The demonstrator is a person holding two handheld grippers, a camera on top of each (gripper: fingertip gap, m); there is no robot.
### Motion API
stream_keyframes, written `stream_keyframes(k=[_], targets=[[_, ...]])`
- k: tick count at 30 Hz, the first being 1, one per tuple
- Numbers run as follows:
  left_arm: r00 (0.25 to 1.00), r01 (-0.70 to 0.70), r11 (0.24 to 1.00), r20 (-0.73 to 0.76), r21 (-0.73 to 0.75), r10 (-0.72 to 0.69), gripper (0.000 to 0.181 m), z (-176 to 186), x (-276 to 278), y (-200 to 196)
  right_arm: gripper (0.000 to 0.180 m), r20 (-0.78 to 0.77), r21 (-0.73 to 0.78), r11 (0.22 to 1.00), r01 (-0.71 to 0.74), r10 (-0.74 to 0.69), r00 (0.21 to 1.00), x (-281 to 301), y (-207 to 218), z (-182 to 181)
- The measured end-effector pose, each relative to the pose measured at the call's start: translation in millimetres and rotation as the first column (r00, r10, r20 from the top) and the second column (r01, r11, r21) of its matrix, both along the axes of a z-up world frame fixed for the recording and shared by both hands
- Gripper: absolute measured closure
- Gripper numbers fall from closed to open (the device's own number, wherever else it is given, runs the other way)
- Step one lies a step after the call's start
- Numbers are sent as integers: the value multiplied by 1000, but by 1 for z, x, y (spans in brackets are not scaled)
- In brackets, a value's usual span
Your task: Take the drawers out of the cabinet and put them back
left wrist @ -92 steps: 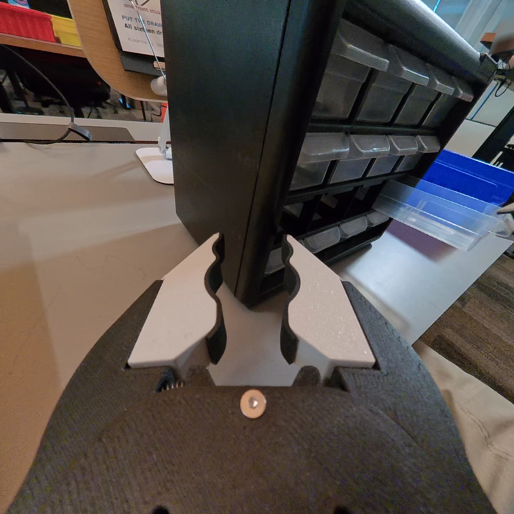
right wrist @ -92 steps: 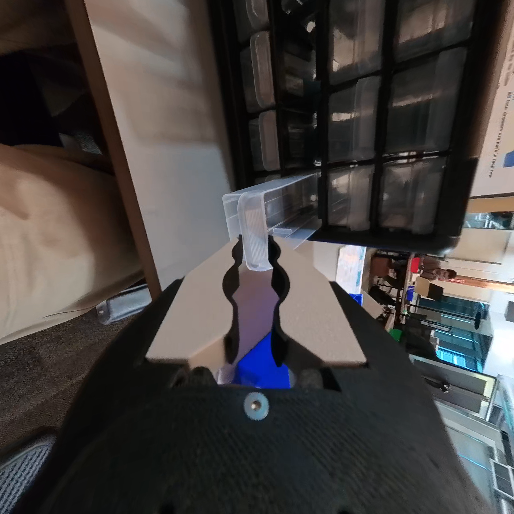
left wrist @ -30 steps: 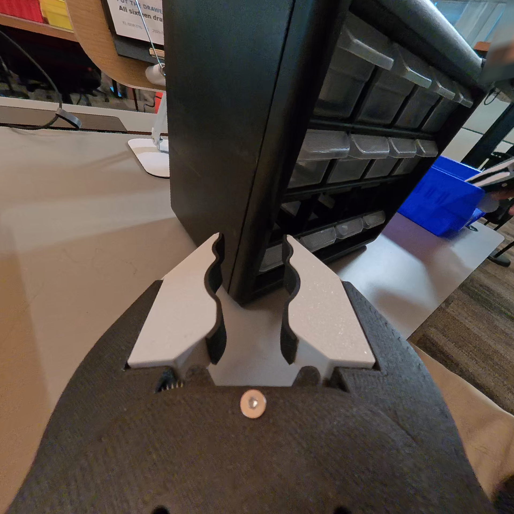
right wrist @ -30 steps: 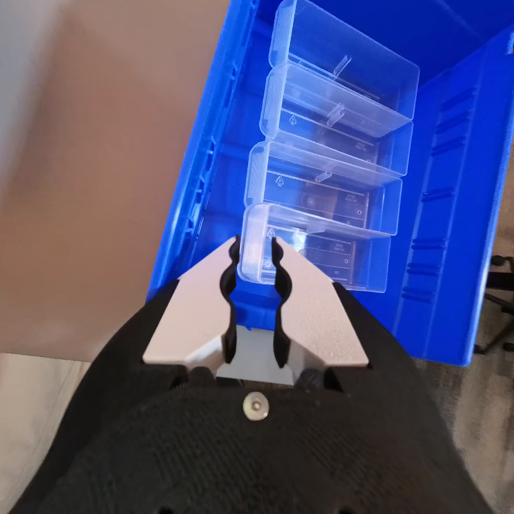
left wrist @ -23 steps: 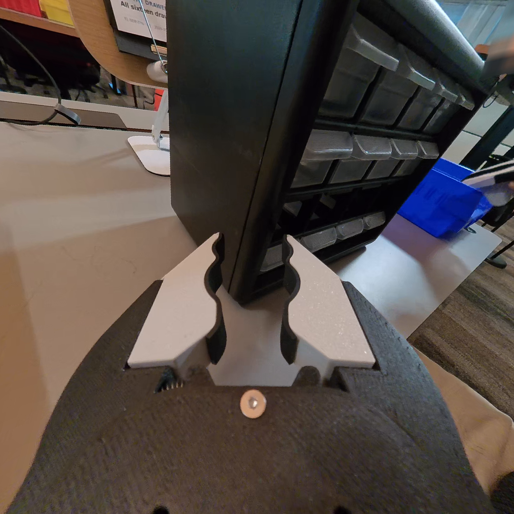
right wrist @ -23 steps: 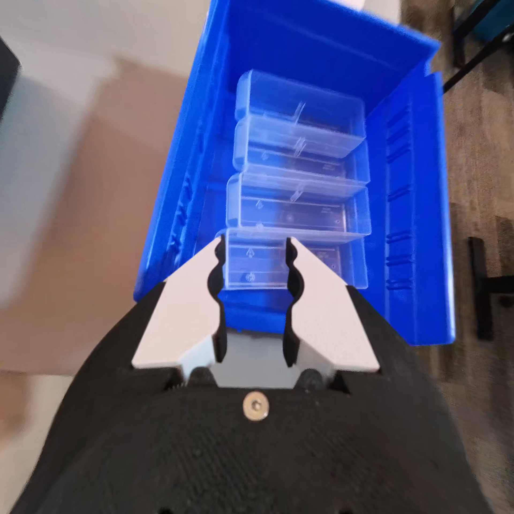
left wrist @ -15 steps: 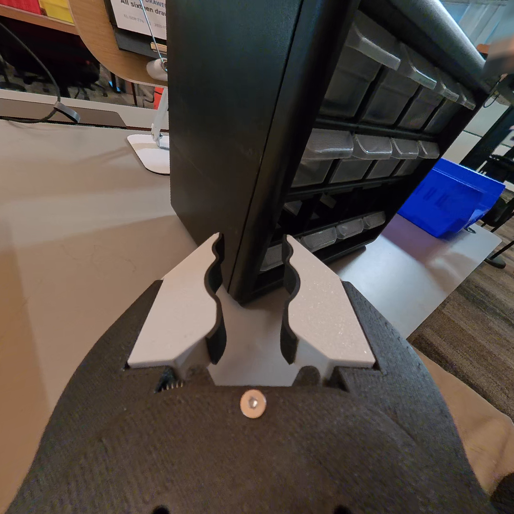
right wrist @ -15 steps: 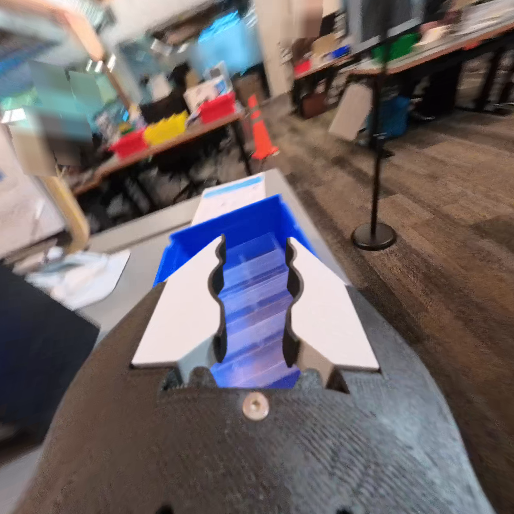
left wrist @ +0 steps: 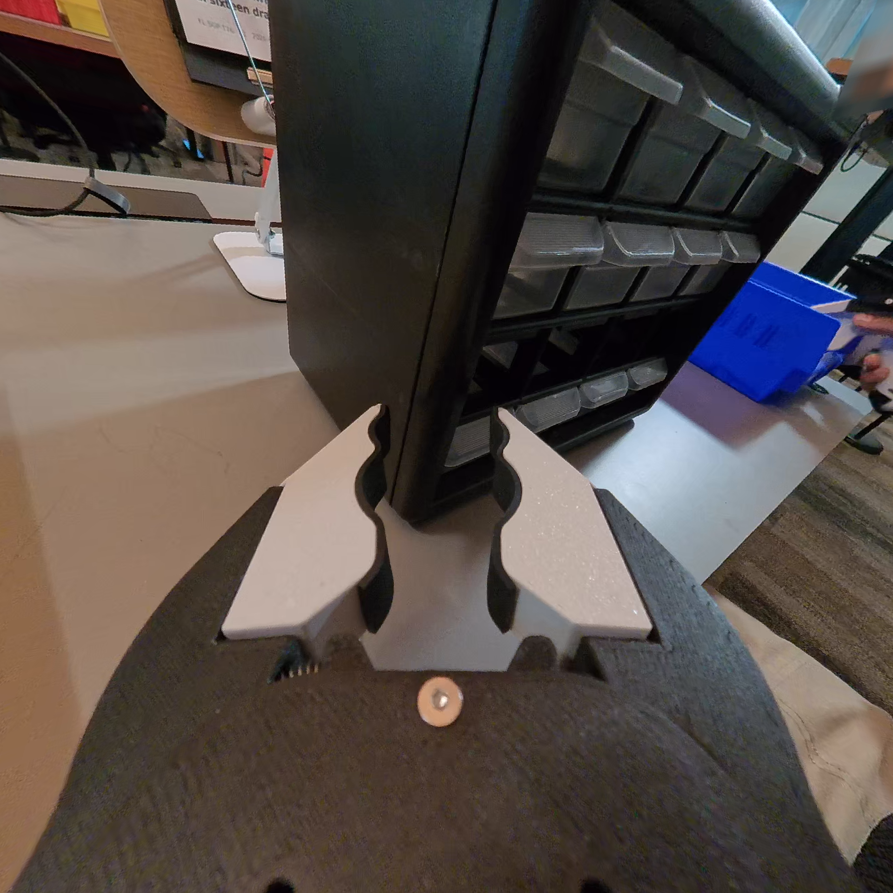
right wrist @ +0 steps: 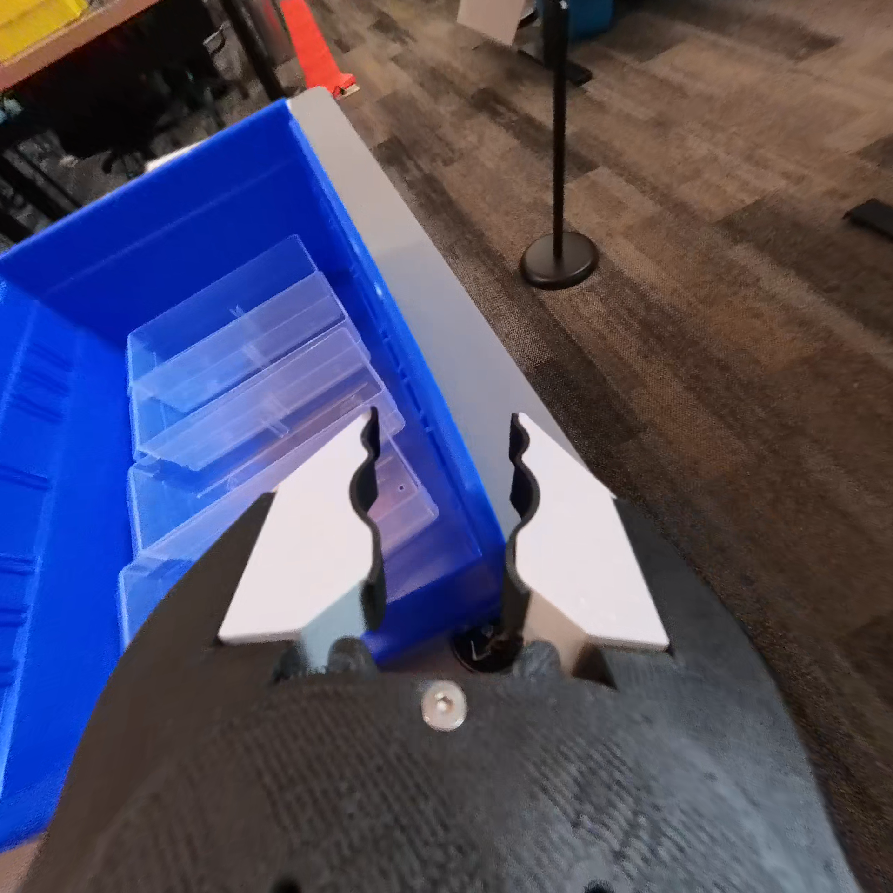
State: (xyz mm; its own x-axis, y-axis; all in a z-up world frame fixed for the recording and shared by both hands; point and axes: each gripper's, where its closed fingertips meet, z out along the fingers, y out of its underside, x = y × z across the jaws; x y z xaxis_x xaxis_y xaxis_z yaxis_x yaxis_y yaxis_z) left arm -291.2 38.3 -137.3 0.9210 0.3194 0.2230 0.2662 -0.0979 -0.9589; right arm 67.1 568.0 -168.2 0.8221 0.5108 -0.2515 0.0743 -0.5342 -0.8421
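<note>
The left fingers (left wrist: 338, 493) stand apart with the front corner post of the black cabinet (left wrist: 386, 193) between them; the left-hand finger lies against the cabinet's side wall while the right-hand one shows a gap, so I cannot tell whether they pinch the post or only brace it. Either way the left gripper (left wrist: 437, 425) looks placed to steady the cabinet on the tabletop (left wrist: 121, 386) so that it does not slide or tip when a drawer is pulled.

The right fingers (right wrist: 570, 507) are spread wide and hold nothing. The right gripper (right wrist: 442, 418) hangs over the near right corner of the blue bin (right wrist: 72, 410), tilted down toward it, a fitting pose just after a drawer has been let go there.

In the right wrist view the bin holds clear drawers (right wrist: 241, 367), lying in an overlapping row from about 12 o'clock down toward 7 o'clock; at least four show, the nearest partly hidden by the gripper body. They appear empty. In the left wrist view the bin sits at 3 o'clock from the cabinet, well apart from it on the same tabletop.

The cabinet's two upper rows are filled with drawers (left wrist: 638, 251). The third row looks like open dark slots, and the bottom row has drawers in place. Judging by that, removal is partway through, and none of the binned drawers has gone back yet.
</note>
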Motion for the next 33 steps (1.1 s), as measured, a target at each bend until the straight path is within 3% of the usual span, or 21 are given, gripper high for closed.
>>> stream_keyframes(k=[2, 4, 10, 13, 16, 20, 27, 33], targets=[[1000, 0, 1000, -2, -3, 0, 142, 0, 0, 0, 131, -3, 0, 1000, 25, -25, 1000, 1, 2, -1], [1000, 2, 1000, -1, -5, -2, 142, -1, 0, 0, 148, 7, -7, 1000, 7, -7, 1000, 0, -2, 1], [1000, 7, 1000, 9, 0, -7, 142, -1, 0, 0, 175, 8, -37, 984, -176, 176, 984, -20, -29, 4], [1000, 9, 1000, 1, 1, -9, 142, 0, 1, 0, 174, 58, -9, 980, -196, 197, 979, -21, -31, 5], [1000, 15, 1000, 1, -6, -15, 143, -1, 3, 1, 162, 91, 107, 981, -164, 154, 984, -23, -23, 9], [1000, 21, 1000, -2, -19, -21, 143, -3, 5, 2, 174, 150, 162, 969, -185, 161, 975, -29, -20, 3], [1000, 27, 999, 12, -24, -27, 143, -5, 5, 3, 175, 45, 118, 973, -199, 194, 980, -34, -22, 3], [999, 27, 999, 18, -21, -26, 143, -5, 5, 3, 174, -113, 63, 991, -121, 128, 985, -33, -18, 12]])
